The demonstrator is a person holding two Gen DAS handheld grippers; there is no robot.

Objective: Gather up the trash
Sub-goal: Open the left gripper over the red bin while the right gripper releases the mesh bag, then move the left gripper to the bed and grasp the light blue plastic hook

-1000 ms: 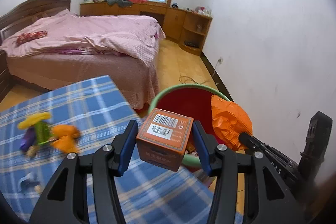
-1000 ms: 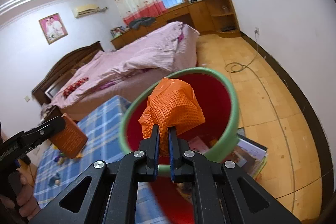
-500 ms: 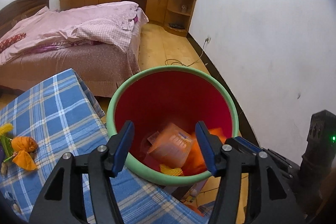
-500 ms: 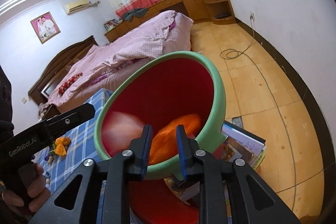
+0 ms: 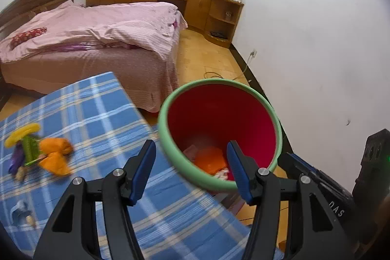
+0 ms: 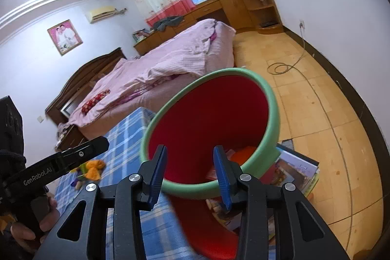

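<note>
A red bin with a green rim (image 5: pixel 168 135) (image 6: pixel 274 109) stands off the right edge of the blue checked table (image 5: pixel 97 113) (image 6: pixel 126 130). Orange trash (image 5: pixel 209 158) (image 6: pixel 243 152) lies at its bottom. My left gripper (image 5: pixel 191 171) is open and empty above the bin's near rim. My right gripper (image 6: pixel 190 173) is open and empty over the bin's near rim. A cluster of orange, green, yellow and purple scraps (image 5: pixel 36 150) (image 6: pixel 91 168) lies on the table's left part. A small pale scrap (image 5: pixel 20 211) lies nearer the front left.
A pink bed (image 5: pixel 97 35) stands behind the table. Wooden cabinets (image 5: pixel 209 11) line the far wall. Books (image 6: pixel 295 169) lie on the floor beside the bin. A cable (image 6: pixel 280 67) lies on the wooden floor. A white wall (image 5: pixel 316 40) is close on the right.
My left gripper let go of the orange box and my right gripper let go of the orange net; both fell into the bin. Both grippers opened and drew back.
</note>
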